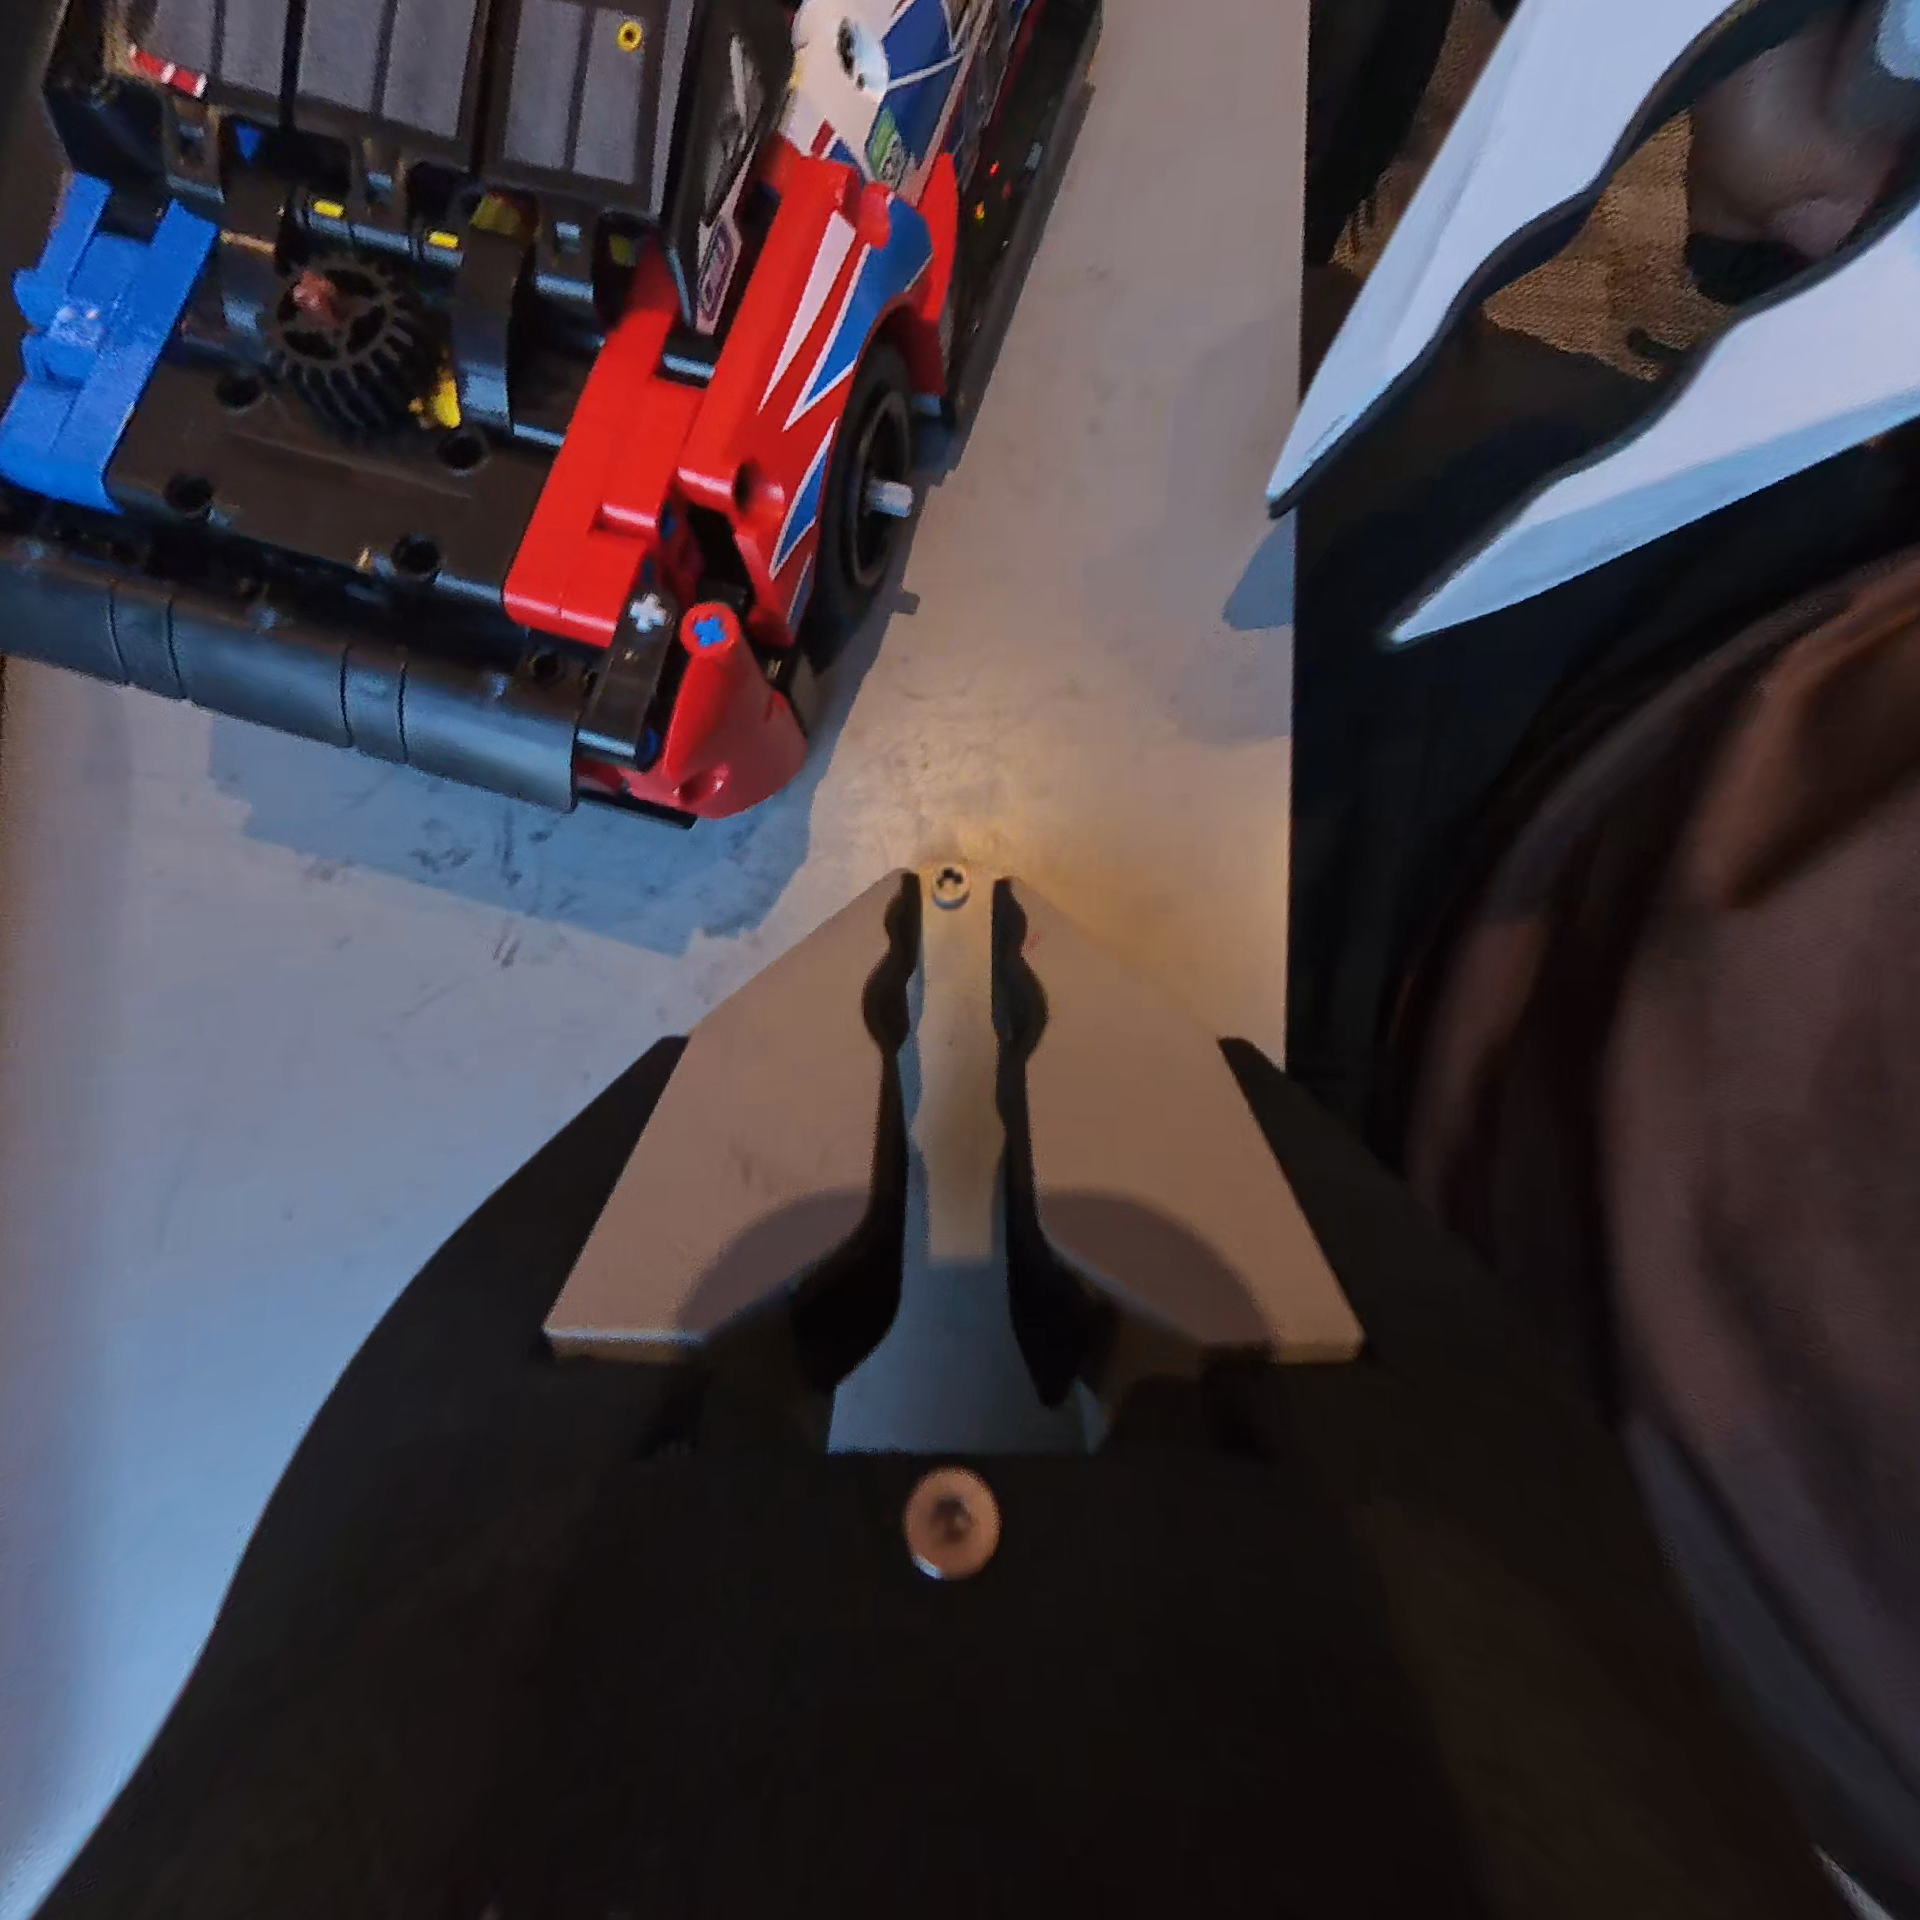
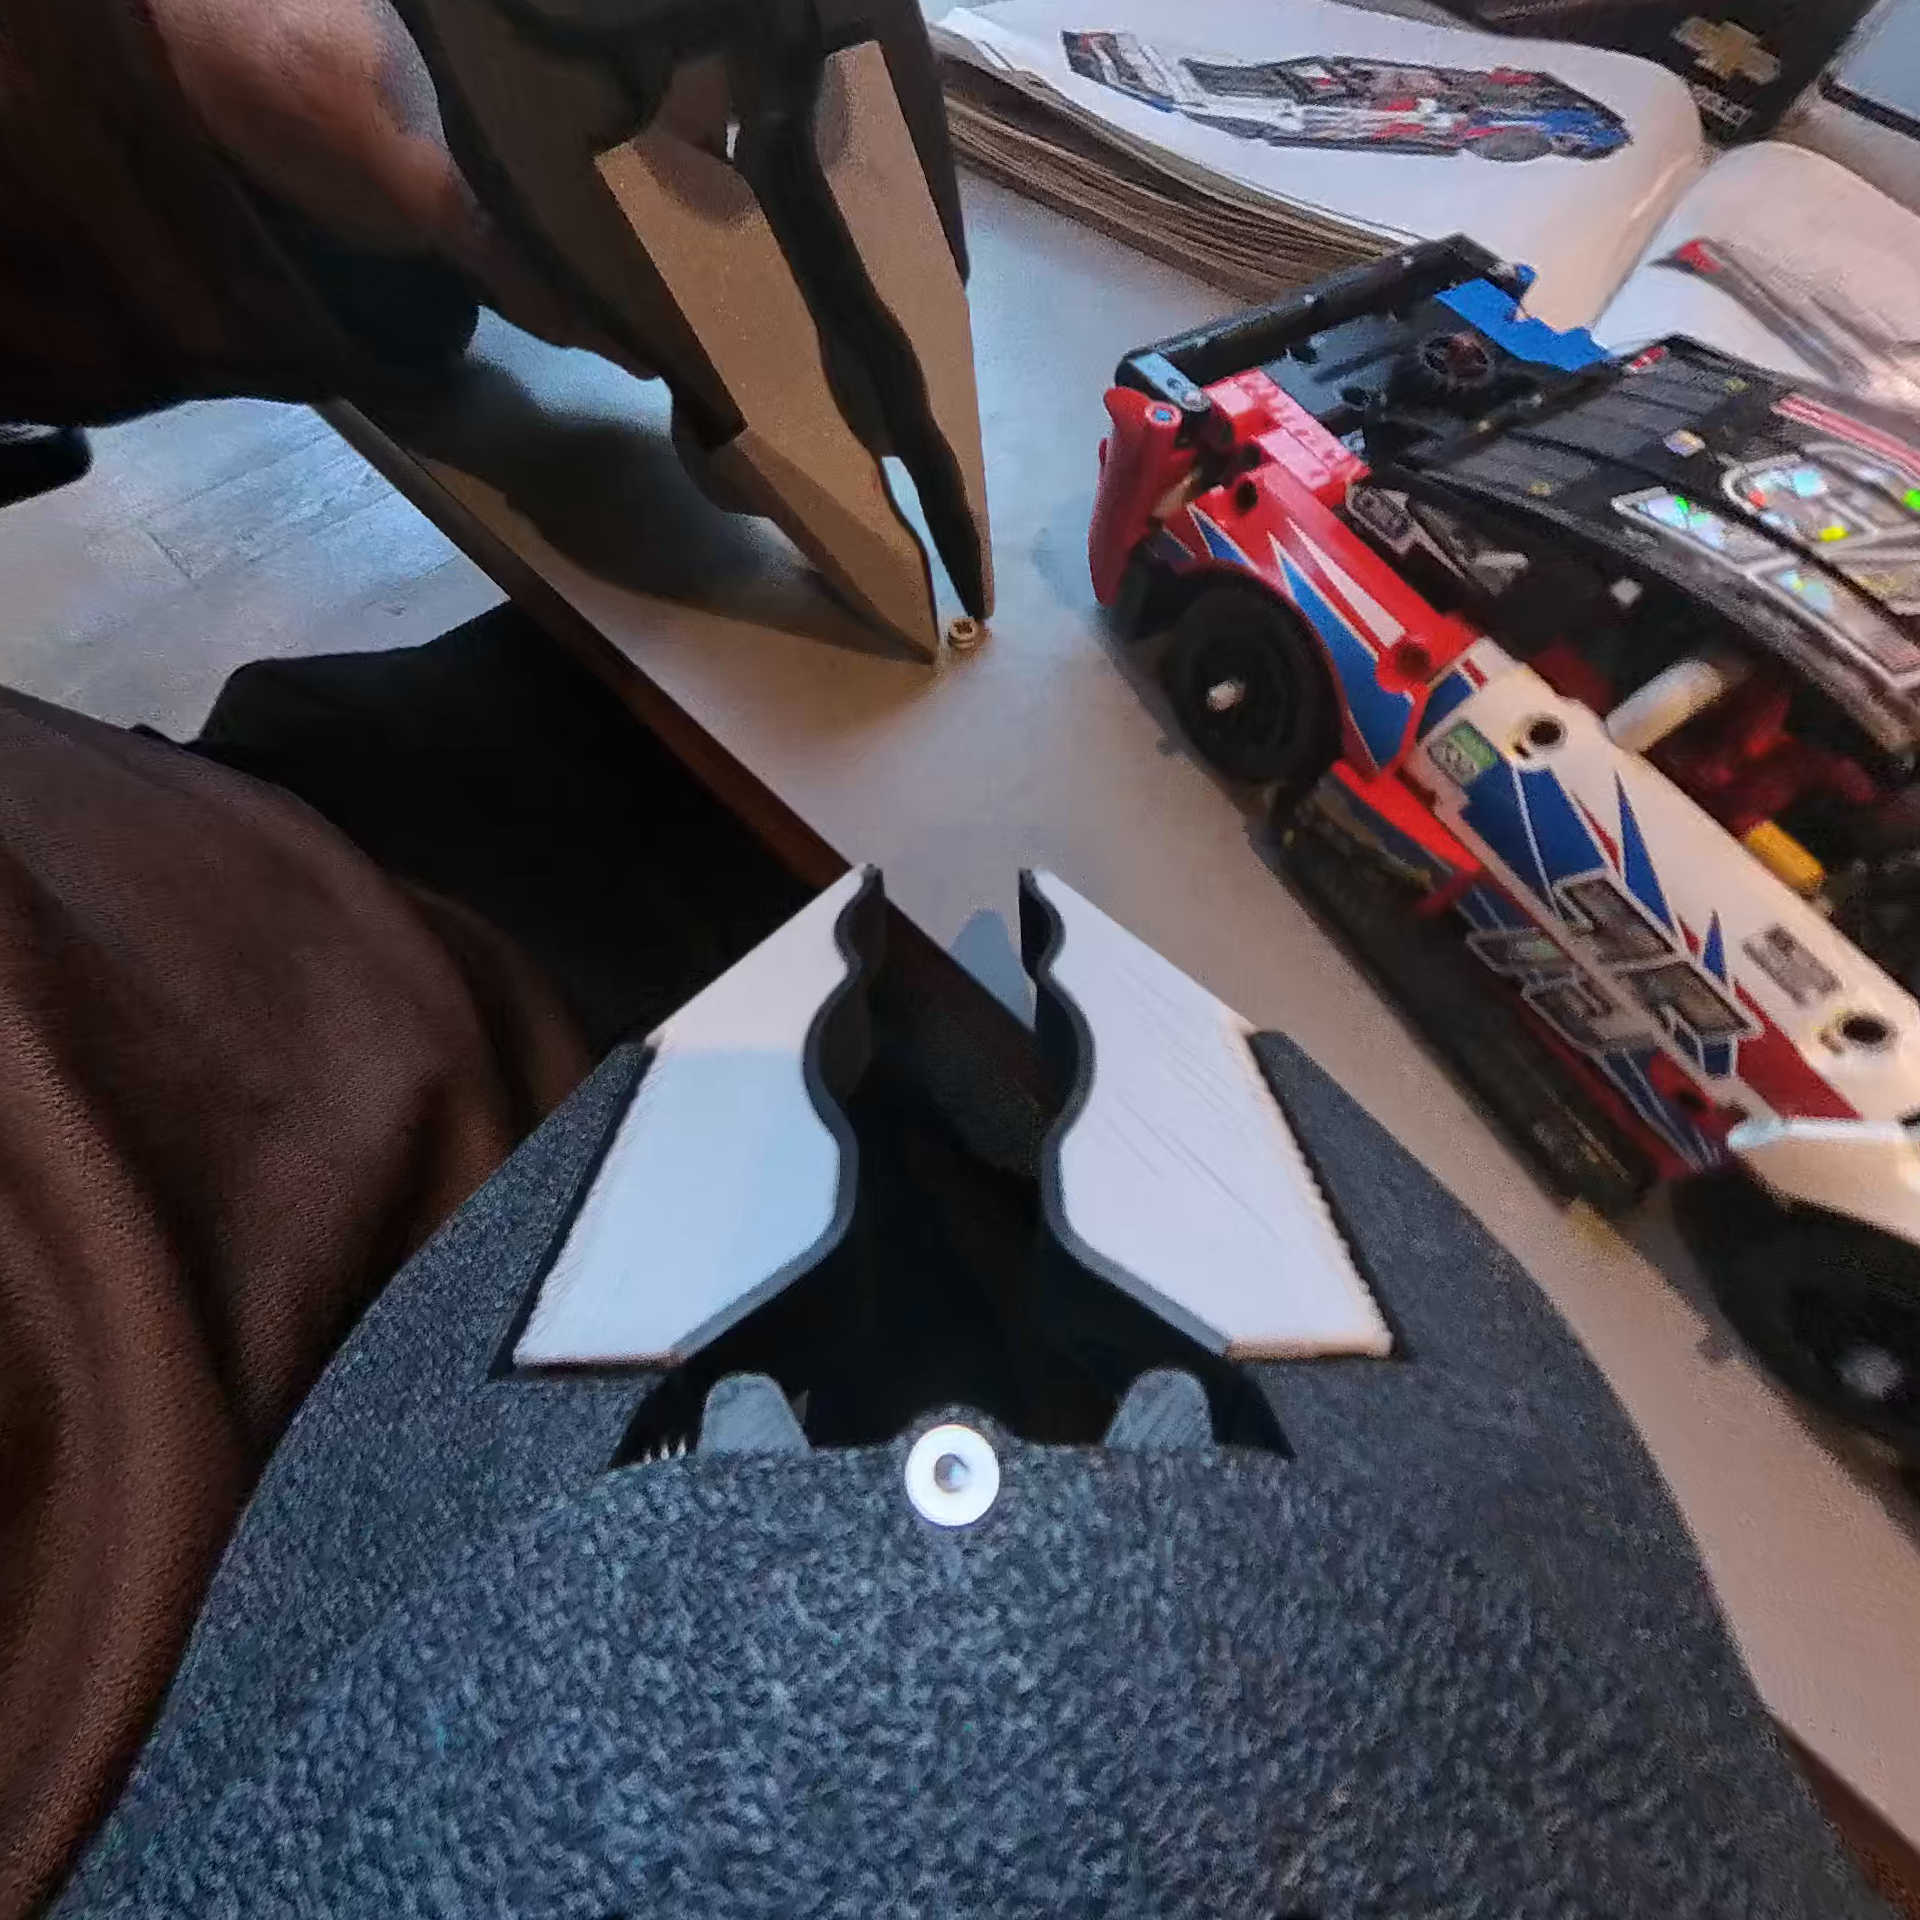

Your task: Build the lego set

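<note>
Left wrist view puts the small round grey plastic bush (image 1: 950,886) right at the tips of the left tool (image 1: 954,891), lying flat on the pale matt worktop (image 1: 312,1091), hole upward. Its tips straddle the bush, narrowly parted; whether they pinch it I cannot tell. The right tool (image 2: 951,914) hangs farther off, parted and empty. The glossy red, white and blue brick racing car (image 1: 727,436) stands ahead-left.

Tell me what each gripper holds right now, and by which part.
The right gripper is open and holds nothing. The left gripper has its tips on either side of a small round tan lego piece on the table; a firm grip cannot be told.
</note>
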A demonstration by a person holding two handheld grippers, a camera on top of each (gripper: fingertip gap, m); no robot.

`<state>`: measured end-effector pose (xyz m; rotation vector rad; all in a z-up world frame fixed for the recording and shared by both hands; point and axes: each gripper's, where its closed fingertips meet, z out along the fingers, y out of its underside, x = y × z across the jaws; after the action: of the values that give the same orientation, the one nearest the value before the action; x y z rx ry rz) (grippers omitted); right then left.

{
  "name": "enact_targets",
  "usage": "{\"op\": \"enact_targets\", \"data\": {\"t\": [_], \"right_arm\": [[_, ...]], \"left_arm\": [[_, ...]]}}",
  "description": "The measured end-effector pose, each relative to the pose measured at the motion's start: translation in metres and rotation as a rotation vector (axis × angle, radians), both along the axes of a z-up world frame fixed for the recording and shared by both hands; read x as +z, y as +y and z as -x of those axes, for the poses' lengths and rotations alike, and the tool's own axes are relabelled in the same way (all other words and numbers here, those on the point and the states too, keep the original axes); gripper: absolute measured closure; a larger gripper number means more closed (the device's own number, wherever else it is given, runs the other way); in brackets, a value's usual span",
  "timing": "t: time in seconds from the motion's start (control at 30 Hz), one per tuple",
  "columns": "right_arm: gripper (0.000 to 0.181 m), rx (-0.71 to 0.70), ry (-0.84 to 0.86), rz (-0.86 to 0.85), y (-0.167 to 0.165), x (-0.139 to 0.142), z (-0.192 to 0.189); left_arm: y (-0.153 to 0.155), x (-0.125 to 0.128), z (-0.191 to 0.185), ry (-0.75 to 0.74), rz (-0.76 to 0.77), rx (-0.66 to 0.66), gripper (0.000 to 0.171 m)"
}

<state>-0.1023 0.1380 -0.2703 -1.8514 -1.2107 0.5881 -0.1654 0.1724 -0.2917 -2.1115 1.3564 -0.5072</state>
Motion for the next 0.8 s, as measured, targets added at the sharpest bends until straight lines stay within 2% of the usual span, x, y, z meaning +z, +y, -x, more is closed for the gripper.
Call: {"op": "enact_targets", "data": {"t": [0.3, 0.43, 0.53, 0.63, 0.8], "right_arm": [[0.152, -0.111, -0.009, -0.006, 0.003, 0.002, -0.029], [0.155, -0.137, 0.017, 0.008, 0.009, 0.006, -0.036], [0.158, -0.13, 0.033, 0.005, 0.011, 0.009, -0.034], [0.162, -0.103, 0.032, 0.015, 0.017, 0.01, -0.02], [0.166, -0.005, -0.007, 0.026, 0.02, 0.011, 0.03]], "left_arm": [[-0.003, 0.0, -0.026, -0.035, -0.001, -0.024, 0.171], [-0.006, 0.001, -0.024, 0.001, -0.02, -0.034, 0.159], [-0.005, 0.001, -0.007, 0.047, -0.054, -0.029, 0.159], [-0.006, 0.002, 0.006, 0.05, -0.047, -0.023, 0.157], [-0.012, 0.001, 0.016, 0.026, -0.048, -0.047, 0.154]]}}
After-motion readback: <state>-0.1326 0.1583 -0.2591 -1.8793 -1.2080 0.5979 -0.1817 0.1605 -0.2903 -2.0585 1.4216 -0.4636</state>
